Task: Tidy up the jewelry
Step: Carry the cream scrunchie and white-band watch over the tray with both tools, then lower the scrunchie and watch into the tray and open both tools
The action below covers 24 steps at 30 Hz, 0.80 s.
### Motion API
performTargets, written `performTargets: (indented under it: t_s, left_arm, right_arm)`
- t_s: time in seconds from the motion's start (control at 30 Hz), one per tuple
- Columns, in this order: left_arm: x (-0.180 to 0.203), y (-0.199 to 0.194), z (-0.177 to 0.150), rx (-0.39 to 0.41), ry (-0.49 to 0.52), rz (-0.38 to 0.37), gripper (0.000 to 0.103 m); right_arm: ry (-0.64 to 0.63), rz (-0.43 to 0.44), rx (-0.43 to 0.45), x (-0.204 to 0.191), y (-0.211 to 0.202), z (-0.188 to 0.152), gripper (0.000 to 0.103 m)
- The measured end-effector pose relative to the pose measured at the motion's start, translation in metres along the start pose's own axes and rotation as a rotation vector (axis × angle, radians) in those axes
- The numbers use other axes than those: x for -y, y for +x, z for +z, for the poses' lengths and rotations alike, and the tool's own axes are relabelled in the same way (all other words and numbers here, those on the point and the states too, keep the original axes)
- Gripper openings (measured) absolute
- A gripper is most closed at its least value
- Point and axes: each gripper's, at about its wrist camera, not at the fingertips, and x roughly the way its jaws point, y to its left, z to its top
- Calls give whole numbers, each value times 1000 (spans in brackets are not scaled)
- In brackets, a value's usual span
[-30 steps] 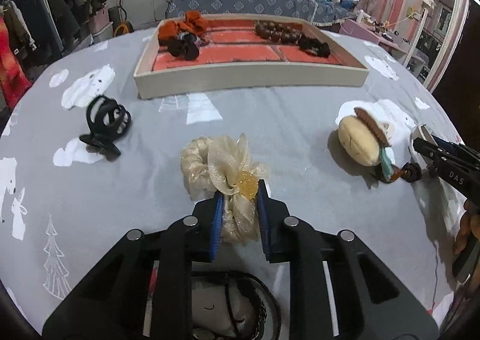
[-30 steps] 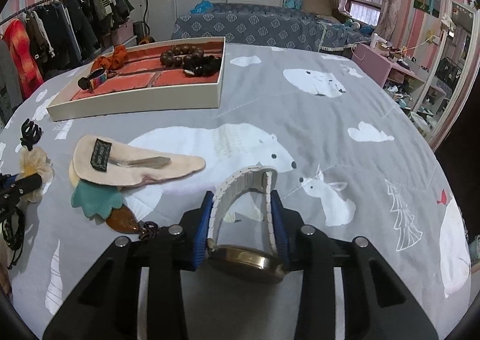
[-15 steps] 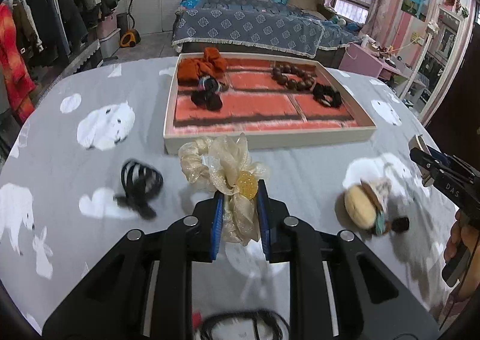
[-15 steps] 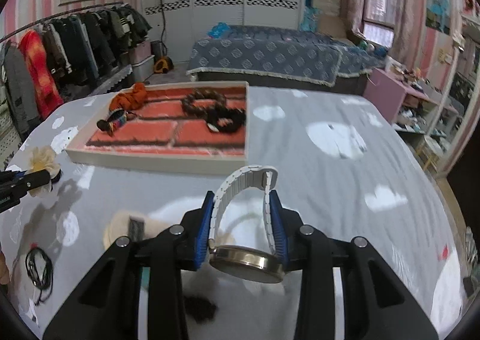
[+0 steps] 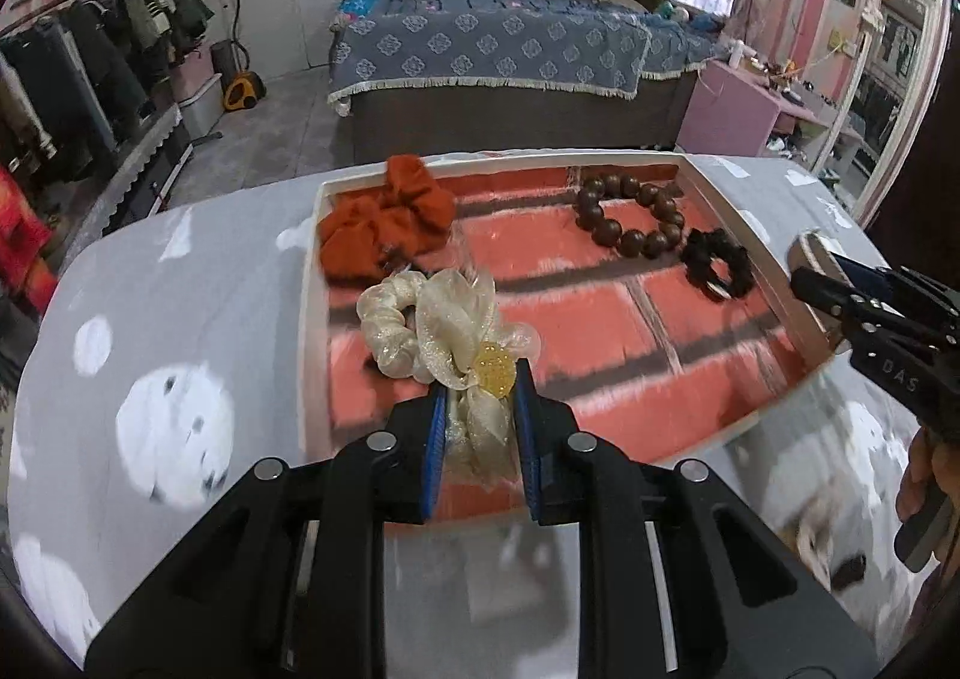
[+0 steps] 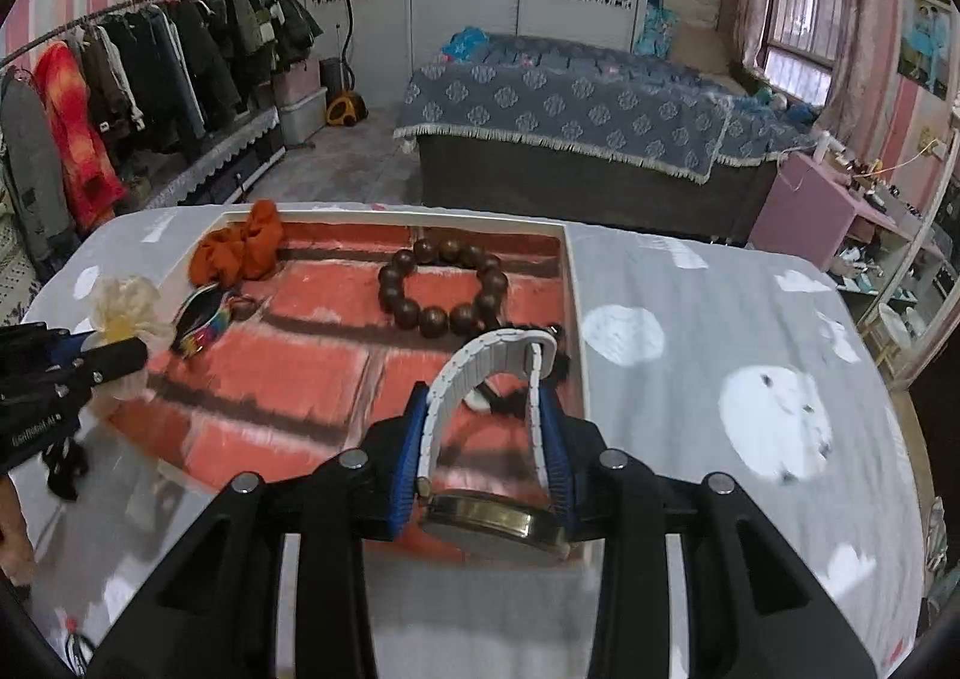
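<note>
My left gripper is shut on a cream scrunchie with a yellow bead and holds it over the left part of the white-rimmed tray with a red brick-pattern lining. My right gripper is shut on a white-strapped watch and holds it over the tray's right part. The tray holds an orange scrunchie, a brown bead bracelet, a black scrunchie and a striped bangle. The right gripper also shows at the right edge of the left wrist view.
The tray sits on a grey bear-print tablecloth. A black item lies on the cloth left of the tray. Beyond the table's far edge are a bed and a clothes rack.
Both grippers rose and moved forward with their items, from over the cloth to over the tray. The hair clip, pouch and other cloth items dropped out of view.
</note>
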Motion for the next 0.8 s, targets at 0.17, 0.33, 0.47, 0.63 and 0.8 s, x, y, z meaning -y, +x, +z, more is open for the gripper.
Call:
performTargets:
  t_s: [0.17, 0.33, 0.47, 0.63, 0.8]
  left_arm:
    - [4, 42, 25, -55, -30, -38, 19]
    - [2, 76, 41, -109, -44, -29, 19]
    - [-1, 92, 44, -139, -64, -21, 20]
    - [-4, 95, 39, -137, -68, 15, 33]
    - [0, 67, 38, -85, -57, -2, 56]
  right_arm:
    - [9, -2, -55, -1, 43, 18, 36]
    - [-2, -24, -96, 0, 72, 25, 36]
    - [-2, -21, -113, 2, 84, 23, 37]
    - [-6, -31, -93, 0, 76, 20, 51]
    - [-14, 1, -16, -1, 33, 23, 64]
